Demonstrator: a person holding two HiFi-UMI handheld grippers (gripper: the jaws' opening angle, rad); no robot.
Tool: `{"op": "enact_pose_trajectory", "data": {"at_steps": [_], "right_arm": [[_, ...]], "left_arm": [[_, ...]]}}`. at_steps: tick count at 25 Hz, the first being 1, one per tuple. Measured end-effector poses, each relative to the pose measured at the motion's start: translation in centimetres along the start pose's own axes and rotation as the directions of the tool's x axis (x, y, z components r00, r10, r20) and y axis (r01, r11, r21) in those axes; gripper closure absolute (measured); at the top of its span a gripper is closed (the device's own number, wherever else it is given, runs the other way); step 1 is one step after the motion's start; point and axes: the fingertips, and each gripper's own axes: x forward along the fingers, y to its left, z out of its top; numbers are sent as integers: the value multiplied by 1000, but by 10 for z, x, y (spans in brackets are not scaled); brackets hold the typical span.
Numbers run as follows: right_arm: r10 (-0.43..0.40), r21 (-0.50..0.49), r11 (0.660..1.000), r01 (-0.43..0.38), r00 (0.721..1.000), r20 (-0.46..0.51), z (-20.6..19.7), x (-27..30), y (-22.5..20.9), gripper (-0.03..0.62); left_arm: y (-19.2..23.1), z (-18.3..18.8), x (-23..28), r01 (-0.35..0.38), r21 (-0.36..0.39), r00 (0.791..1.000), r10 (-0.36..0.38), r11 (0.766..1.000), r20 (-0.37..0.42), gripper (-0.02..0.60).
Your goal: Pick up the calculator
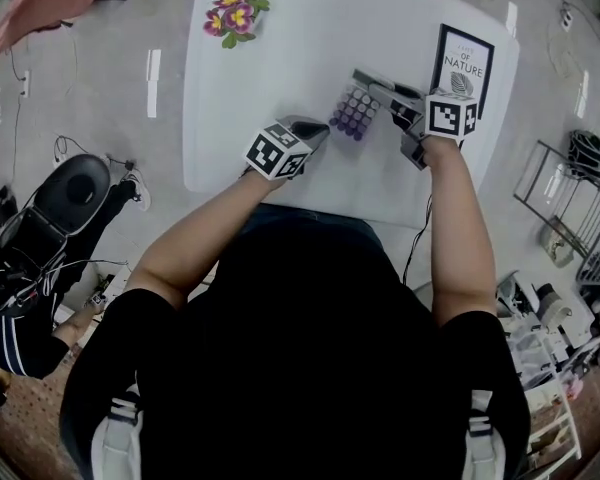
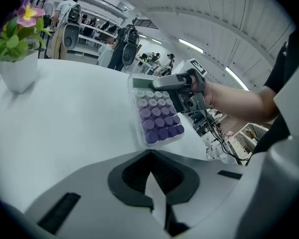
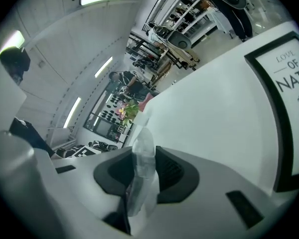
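Note:
The calculator [image 1: 352, 111], in a clear case with purple keys, is near the middle of the white table [image 1: 270, 68]. My right gripper [image 1: 378, 90] is shut on its far end. In the right gripper view the case's clear edge [image 3: 142, 158] stands upright between the pads. In the left gripper view the calculator [image 2: 157, 118] is tilted with its keys facing the camera, and the right gripper [image 2: 175, 82] clamps its top. My left gripper [image 1: 318, 128] sits just left of the calculator, apart from it. Its jaws [image 2: 150, 156] are together with nothing between them.
A small white pot of flowers [image 1: 235, 13] stands at the table's far left. A black-framed print [image 1: 463, 68] lies at the far right, close beside the right gripper. A dark bag [image 1: 40, 228] and cables lie on the floor at left, and a wire rack [image 1: 570, 198] stands at right.

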Motion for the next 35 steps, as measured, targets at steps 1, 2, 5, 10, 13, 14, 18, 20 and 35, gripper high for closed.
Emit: {"op": "enact_pose_trajectory", "data": {"at_steps": [1, 2, 5, 10, 13, 14, 18, 20, 35], "right_arm": [[-1, -4, 1000, 1, 1000, 2, 1, 0, 0, 483], [0, -6, 1000, 0, 1000, 7, 2, -1, 0, 484], [1, -12, 1000, -1, 1000, 27, 6, -3, -2, 484], [-17, -48, 999, 20, 998, 64, 18, -9, -11, 484], [-25, -62, 998, 29, 997, 73, 19, -14, -15, 484], [-22, -57, 998, 26, 997, 73, 17, -14, -17, 484], [-39, -72, 996, 48, 992, 119, 35, -25, -27, 484], [-58, -90, 993, 74, 985, 163, 55, -37, -38, 484], [56, -195, 981, -8, 969, 241, 129, 9, -60, 484]], "left_arm": [[2, 0, 0, -1, 2, 1000, 1, 1000, 0, 566], [5, -1, -1, -4, 3, 1000, 4, 1000, -1, 566], [11, -2, 1, -8, 8, 1000, 8, 1000, -2, 566], [22, 7, 5, -10, 42, 1000, 9, 999, 21, 566], [27, 9, 8, -15, 47, 999, 13, 999, 34, 566], [28, 7, 7, -17, 43, 999, 16, 999, 33, 566], [43, 22, 18, -14, 81, 999, 10, 997, 48, 566], [55, 43, 30, -9, 122, 997, -1, 992, 75, 566], [163, 100, -2, -182, 158, 970, 151, 970, 192, 566]]}}
